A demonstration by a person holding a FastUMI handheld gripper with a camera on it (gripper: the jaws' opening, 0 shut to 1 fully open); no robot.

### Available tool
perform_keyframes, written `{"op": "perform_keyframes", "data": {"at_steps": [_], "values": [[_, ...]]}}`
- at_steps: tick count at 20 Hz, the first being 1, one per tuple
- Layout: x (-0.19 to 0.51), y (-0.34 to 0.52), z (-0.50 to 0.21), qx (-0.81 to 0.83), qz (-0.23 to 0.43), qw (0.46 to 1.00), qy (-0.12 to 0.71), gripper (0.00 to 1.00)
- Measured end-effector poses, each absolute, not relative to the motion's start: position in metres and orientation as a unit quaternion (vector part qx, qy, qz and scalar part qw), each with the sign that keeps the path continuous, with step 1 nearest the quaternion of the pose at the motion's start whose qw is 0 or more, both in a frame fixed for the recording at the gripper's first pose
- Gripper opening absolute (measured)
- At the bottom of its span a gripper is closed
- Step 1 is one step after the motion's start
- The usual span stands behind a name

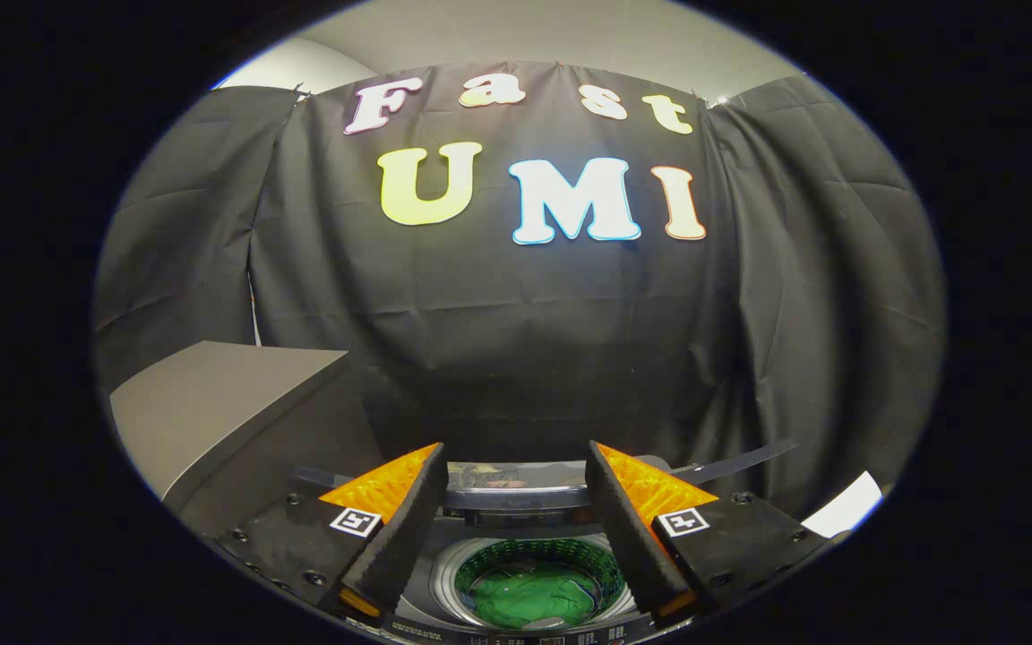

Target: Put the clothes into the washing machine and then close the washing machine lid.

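The washing machine [444,573] sits below and just ahead of my fingers, its round drum mouth showing between them. A green garment [529,598] lies inside the drum. The raised lid [516,494] stands up behind the drum, a dark glossy band between the fingertips. My gripper [514,466] hangs above the drum with its fingers spread wide apart and nothing between them.
A grey tabletop [211,408] stands to the left of the machine, higher than the drum. A dark flat strip [740,463] sticks out to the right behind the right finger, and a white sheet [843,509] lies further right. Black cloth walls close off the back.
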State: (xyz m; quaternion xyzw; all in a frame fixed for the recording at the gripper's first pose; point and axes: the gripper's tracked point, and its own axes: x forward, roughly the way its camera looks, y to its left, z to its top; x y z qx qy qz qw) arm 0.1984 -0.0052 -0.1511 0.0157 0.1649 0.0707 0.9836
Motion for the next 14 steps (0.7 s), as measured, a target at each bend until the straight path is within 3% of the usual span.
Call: {"op": "perform_keyframes", "data": {"at_steps": [14], "values": [[0.166,-0.013,-0.198,0.025,0.065,0.974,0.217,0.97]]}}
